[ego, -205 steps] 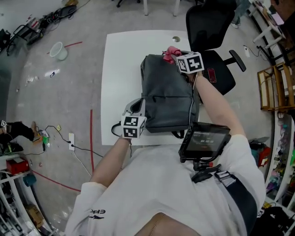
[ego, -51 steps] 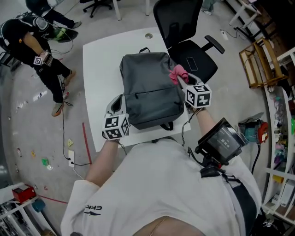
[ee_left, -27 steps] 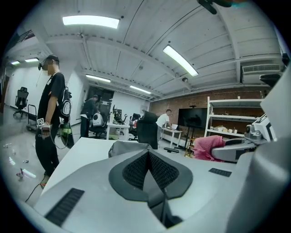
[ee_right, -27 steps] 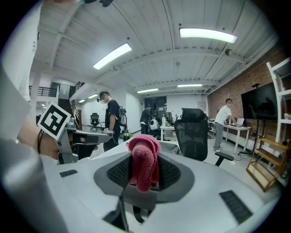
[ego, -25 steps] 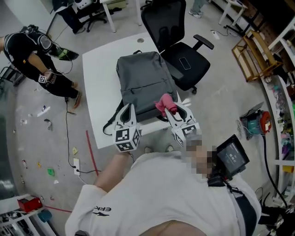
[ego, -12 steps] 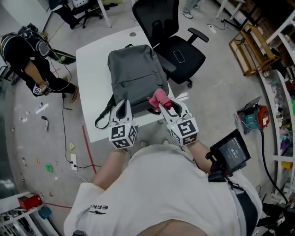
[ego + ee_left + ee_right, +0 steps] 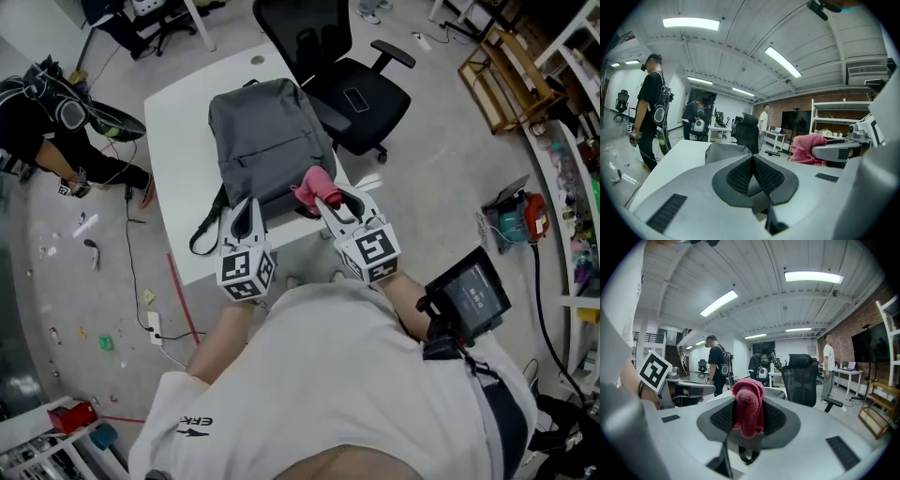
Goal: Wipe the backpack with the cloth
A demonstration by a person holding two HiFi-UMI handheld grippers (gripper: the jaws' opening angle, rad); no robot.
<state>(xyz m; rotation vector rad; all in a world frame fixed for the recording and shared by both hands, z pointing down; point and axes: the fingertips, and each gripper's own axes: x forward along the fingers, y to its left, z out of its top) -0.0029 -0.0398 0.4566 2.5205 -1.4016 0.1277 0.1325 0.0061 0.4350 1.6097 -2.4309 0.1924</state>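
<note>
The right gripper (image 7: 328, 199) clamps the pink cloth (image 7: 314, 185), and the grey backpack (image 7: 269, 131) lies flat on the white table (image 7: 173, 141) at about eleven o'clock from it, its long axis running six to twelve. The left gripper (image 7: 246, 212), closed on nothing, looks about as near. The right gripper view shows the cloth as a rolled wad between the pads; only the head view shows the backpack whole.

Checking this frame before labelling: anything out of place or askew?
Little. One strap loops out loose from the backpack across the table; the bag sits slightly skewed to the table's edges. The right gripper is shut on the pink cloth; the left gripper is shut, empty. Nothing looks spilled or damaged.
</note>
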